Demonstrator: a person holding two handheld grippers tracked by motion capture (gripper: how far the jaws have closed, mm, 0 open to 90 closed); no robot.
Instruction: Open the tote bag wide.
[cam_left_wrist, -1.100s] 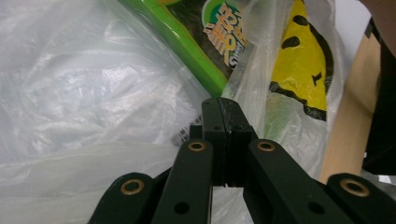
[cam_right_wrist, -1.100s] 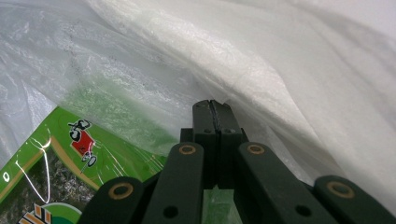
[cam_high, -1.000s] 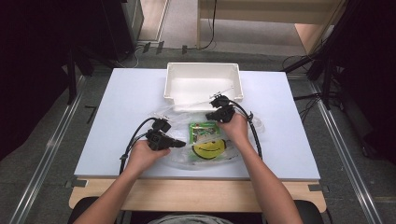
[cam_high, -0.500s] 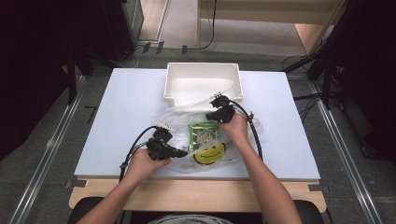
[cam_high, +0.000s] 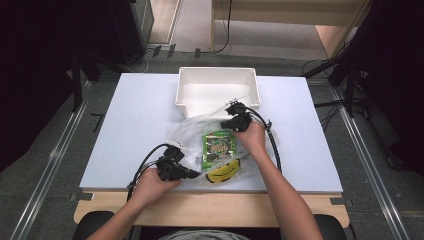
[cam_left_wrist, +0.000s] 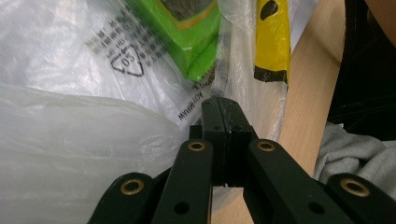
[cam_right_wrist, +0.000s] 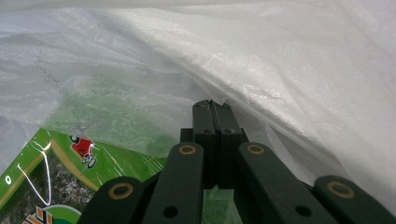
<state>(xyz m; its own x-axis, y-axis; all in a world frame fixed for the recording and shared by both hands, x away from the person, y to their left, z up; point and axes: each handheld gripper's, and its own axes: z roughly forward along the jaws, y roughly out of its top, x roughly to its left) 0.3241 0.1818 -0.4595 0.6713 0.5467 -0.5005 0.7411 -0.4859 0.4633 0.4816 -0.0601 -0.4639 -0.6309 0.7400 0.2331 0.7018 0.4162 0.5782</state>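
My left gripper (cam_high: 192, 174), clamped on the clear plastic bag (cam_high: 192, 131), has dragged its near edge toward me. My right gripper (cam_high: 226, 123) pins the far edge beside the white bin (cam_high: 217, 75). The bag is stretched on the table, ready for emptying; the green packet (cam_high: 218, 145) and yellow pouch (cam_high: 223, 171) are inside.

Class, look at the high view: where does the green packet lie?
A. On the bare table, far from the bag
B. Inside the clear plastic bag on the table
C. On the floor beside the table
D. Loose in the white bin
B: the green packet shows through the clear plastic bag, which lies on the table in front of the white bin.
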